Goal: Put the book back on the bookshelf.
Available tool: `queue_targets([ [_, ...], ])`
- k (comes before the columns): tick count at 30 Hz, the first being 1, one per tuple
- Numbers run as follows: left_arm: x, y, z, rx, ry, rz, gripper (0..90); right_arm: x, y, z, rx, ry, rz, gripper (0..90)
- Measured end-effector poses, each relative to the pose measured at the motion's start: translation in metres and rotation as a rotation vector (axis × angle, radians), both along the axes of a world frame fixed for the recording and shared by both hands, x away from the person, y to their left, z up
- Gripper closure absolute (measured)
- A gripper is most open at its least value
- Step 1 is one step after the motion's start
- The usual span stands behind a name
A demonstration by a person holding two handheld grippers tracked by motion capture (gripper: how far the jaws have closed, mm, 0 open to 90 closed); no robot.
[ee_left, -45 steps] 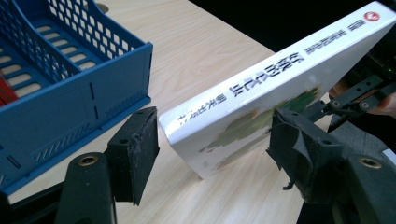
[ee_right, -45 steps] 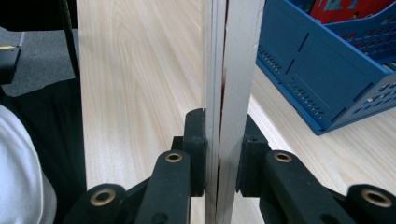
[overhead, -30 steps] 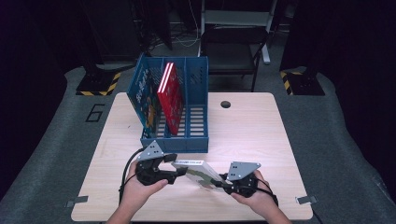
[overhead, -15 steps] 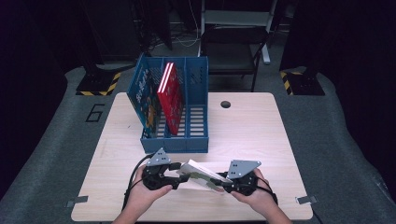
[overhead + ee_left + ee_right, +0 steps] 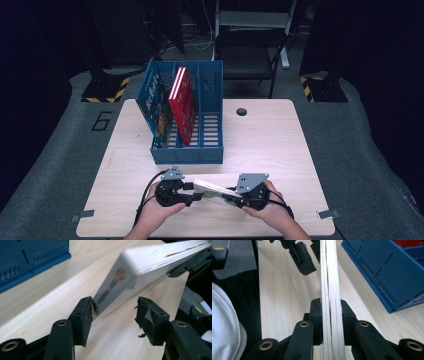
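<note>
1. A pale wooden table point(image 5: 280, 145) stands on grey carpet in a dark room; a black chair point(image 5: 250, 52) sits beyond its far edge.
2. A blue file rack point(image 5: 187, 150) with 3 slots stands upright on the table's left-middle; a blue book point(image 5: 156, 107) leans in the left slot; a red book point(image 5: 182, 105) with a white page edge leans in the middle slot; the right slot holds nothing.
3. The white book point(image 5: 212, 189) is thin, with a white cover, pale page edges and a red round mark with dark print on its spine end in the left gripper view point(image 5: 120, 273).
4. It is held just above the table near the front edge, between the 2 hands, in front of the rack; its long axis runs left to right across the table, one end toward each gripper, the left end slightly farther from the person.
5. The right gripper point(image 5: 331, 315) is clenched on the book's end, both pads pressed on the covers.
6. The left gripper point(image 5: 113, 315) has just been closing; the book's end sits between its jaws, 1 pad touching, the other apart, so nothing is clamped.
</note>
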State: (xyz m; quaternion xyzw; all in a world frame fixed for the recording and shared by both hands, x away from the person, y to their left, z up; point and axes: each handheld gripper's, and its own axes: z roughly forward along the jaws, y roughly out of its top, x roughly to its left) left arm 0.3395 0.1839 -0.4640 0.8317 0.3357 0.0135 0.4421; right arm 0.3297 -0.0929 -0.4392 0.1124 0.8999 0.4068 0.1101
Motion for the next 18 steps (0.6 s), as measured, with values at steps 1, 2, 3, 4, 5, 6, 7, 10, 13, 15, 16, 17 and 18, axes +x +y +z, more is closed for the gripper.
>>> queue_targets([
  [1, -0.001, 0.0, 0.001, -0.003, -0.002, 0.005, 44.8, 0.0, 0.001, -0.001, -0.003, 0.003, 0.004, 76.6],
  [2, -0.001, 0.001, 0.003, -0.008, -0.002, 0.004, 44.6, 0.0, 0.002, -0.001, 0.001, 0.006, 0.002, 76.7],
  [3, -0.002, 0.001, 0.005, -0.016, -0.01, 0.007, 44.3, 0.0, 0.002, -0.001, 0.0, 0.004, 0.005, 76.7],
  [4, -0.003, 0.002, 0.008, -0.02, -0.016, 0.002, 43.7, 0.001, 0.001, -0.001, -0.002, 0.002, 0.007, 76.6],
  [5, -0.003, 0.002, 0.01, -0.02, -0.019, 0.0, 43.0, 0.001, 0.001, -0.002, 0.006, 0.007, 0.004, 76.6],
  [6, -0.004, 0.001, 0.012, -0.023, -0.026, 0.006, 42.6, 0.002, 0.001, -0.002, 0.008, 0.007, 0.002, 76.5],
  [7, -0.005, 0.001, 0.014, -0.025, -0.031, 0.006, 42.1, 0.002, 0.0, -0.002, 0.008, 0.007, 0.002, 76.5],
  [10, -0.006, 0.0, 0.021, -0.029, -0.051, 0.0, 39.5, 0.002, 0.0, -0.002, 0.012, 0.009, 0.004, 76.3],
  [13, -0.006, -0.001, 0.029, -0.031, -0.08, -0.013, 36.3, 0.003, 0.0, -0.002, 0.014, 0.005, 0.007, 76.0],
  [15, -0.007, -0.003, 0.033, -0.031, -0.098, -0.012, 34.6, 0.003, 0.0, -0.003, 0.018, 0.008, 0.002, 75.7],
  [16, -0.007, -0.004, 0.034, -0.028, -0.103, -0.011, 34.3, 0.003, 0.0, -0.003, 0.024, 0.006, -0.005, 75.6],
  [17, -0.006, -0.005, 0.035, -0.025, -0.113, -0.012, 34.0, 0.003, 0.0, -0.003, 0.026, 0.009, -0.006, 75.4],
  [18, -0.006, -0.006, 0.036, -0.019, -0.121, -0.015, 33.9, 0.002, 0.0, -0.004, 0.028, 0.01, -0.006, 74.8],
])
